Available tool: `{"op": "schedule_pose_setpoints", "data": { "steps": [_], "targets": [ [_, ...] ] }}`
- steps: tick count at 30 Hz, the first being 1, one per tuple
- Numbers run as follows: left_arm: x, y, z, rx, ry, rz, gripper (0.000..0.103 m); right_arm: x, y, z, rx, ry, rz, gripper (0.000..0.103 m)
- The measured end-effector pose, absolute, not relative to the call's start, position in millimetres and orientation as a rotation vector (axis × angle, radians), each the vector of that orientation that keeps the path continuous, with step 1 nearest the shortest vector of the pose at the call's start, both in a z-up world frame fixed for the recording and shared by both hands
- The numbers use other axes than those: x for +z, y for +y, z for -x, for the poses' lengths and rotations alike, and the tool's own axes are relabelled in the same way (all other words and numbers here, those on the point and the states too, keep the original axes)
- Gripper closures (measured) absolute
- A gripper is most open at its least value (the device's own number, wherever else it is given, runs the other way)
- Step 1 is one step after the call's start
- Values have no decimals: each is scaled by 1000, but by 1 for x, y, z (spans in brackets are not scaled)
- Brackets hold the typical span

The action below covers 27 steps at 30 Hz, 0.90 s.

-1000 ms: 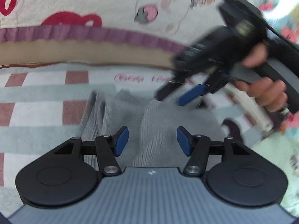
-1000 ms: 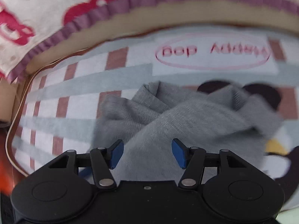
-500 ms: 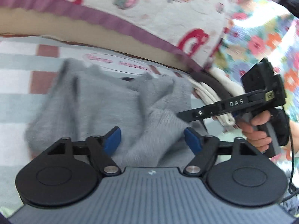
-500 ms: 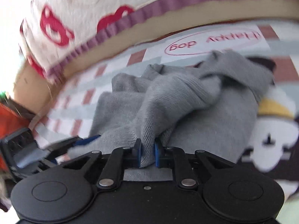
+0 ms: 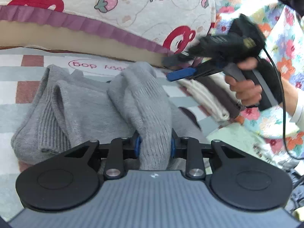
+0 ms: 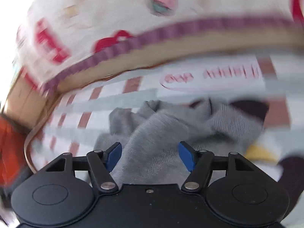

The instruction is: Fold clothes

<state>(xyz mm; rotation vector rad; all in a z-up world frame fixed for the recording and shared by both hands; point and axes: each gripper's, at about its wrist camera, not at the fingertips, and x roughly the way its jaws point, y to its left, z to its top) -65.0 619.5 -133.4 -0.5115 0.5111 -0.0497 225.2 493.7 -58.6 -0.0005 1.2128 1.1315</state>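
Note:
A crumpled grey knit sweater point(image 5: 85, 102) lies on the checked mat point(image 5: 11, 87). My left gripper point(image 5: 154, 145) has a raised fold of that sweater between its blue pads; the jaws are closing and the pads press on the knit. In the left wrist view my right gripper point(image 5: 172, 67) hovers, blurred, beyond the sweater at the right, held by a hand point(image 5: 245, 89). In the blurred right wrist view my right gripper point(image 6: 150, 155) has its jaws opening wide over the grey sweater point(image 6: 228, 125), pads clear of the cloth.
A stack of folded cream and brown clothes point(image 5: 210, 96) sits right of the sweater. A strawberry-print quilt point(image 5: 133, 9) with a purple frill rises behind the mat. Flowered cloth point(image 5: 285, 38) fills the right side, with a black cable across it.
My right gripper, pinching a sweater fold half a second ago, has let go and pulled away. My left gripper's jaws, wide before, have closed onto a raised fold of the sweater.

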Motion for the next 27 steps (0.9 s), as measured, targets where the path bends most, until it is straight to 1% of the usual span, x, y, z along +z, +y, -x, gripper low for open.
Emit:
{"op": "schedule_pose_setpoints", "data": {
  "steps": [2,3,4,5,6,7,10,12,14,15,16,17,18,19,20,21,26,27],
  "targets": [
    [-138,618,64,-35,524,502,77,-86,509,-228,1067,1320,-57,30],
    [-141,618,63,-28,529,499,84,-97,518,-225,1066,1325,-41,30],
    [-141,617,63,-20,525,493,85,-103,525,-222,1066,1298,-21,30],
    [-138,615,65,-6,512,477,87,-108,530,-217,1079,1260,-15,36],
    [-131,613,68,14,503,454,88,-111,535,-211,1110,1221,-4,84],
    [-124,612,72,30,496,441,88,-110,541,-205,1149,1185,22,100],
    [-112,618,87,47,502,507,88,-91,555,-181,1342,1108,43,101],
    [-123,621,91,83,573,587,88,-80,570,-160,1420,1102,159,101],
    [-140,621,90,111,654,628,86,-78,585,-141,1386,1059,359,96],
    [-145,622,89,118,671,647,86,-77,590,-138,1350,1045,414,92],
    [-146,624,90,121,677,662,85,-76,593,-139,1312,1049,430,80],
    [-144,626,90,118,668,673,84,-75,596,-140,1274,1053,446,73],
    [-141,629,91,118,659,682,83,-74,598,-141,1237,1061,456,53],
    [-139,631,93,120,654,685,82,-72,600,-143,1201,1082,440,35],
    [-138,632,94,122,655,687,81,-72,600,-147,1159,1100,428,32],
    [-137,634,95,124,655,688,79,-72,600,-150,1102,1131,421,32],
    [-129,641,102,129,616,710,79,-88,599,-152,939,1295,411,31],
    [-125,643,104,131,598,708,78,-94,599,-152,935,1318,403,28]
  ]
}}
